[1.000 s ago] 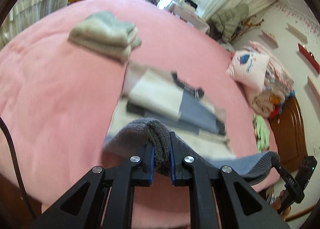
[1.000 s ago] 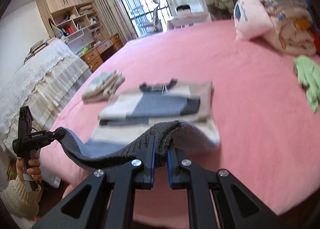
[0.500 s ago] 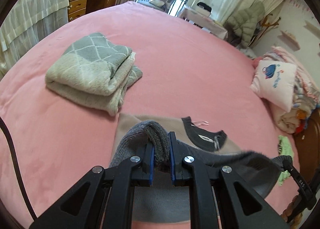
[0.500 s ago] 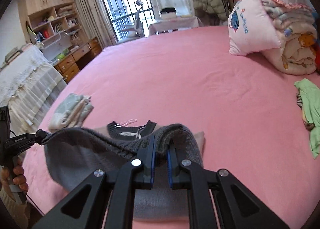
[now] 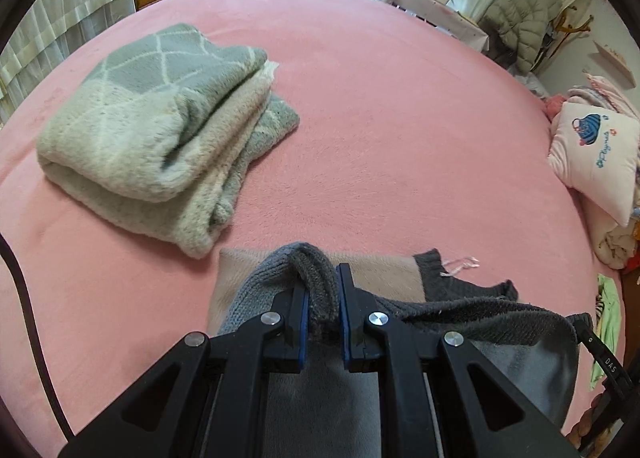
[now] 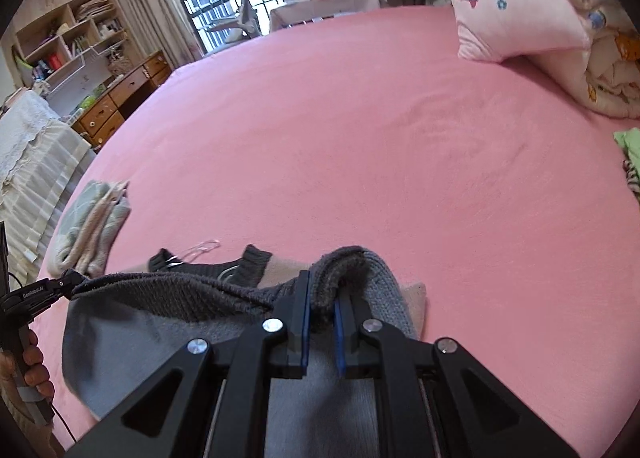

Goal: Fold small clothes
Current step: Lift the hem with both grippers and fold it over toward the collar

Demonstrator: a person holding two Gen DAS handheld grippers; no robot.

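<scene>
Left wrist view: both grippers' jaws clamp the grey sweater's (image 5: 316,290) hem, apparently folded over its collar.

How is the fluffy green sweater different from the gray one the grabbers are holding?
The green sweater is fully folded into a thick bundle; the gray sweater is only mid-fold. The green sweater lies untouched; the gray sweater's hem is pinched by the left gripper and right gripper. The green one has pale diamond lines; the gray one has beige blocks. Both rest on the pink bed.

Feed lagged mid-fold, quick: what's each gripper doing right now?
Left gripper: closed on the grey sweater's hem.
Right gripper: closed on the same hem's other corner.
</scene>
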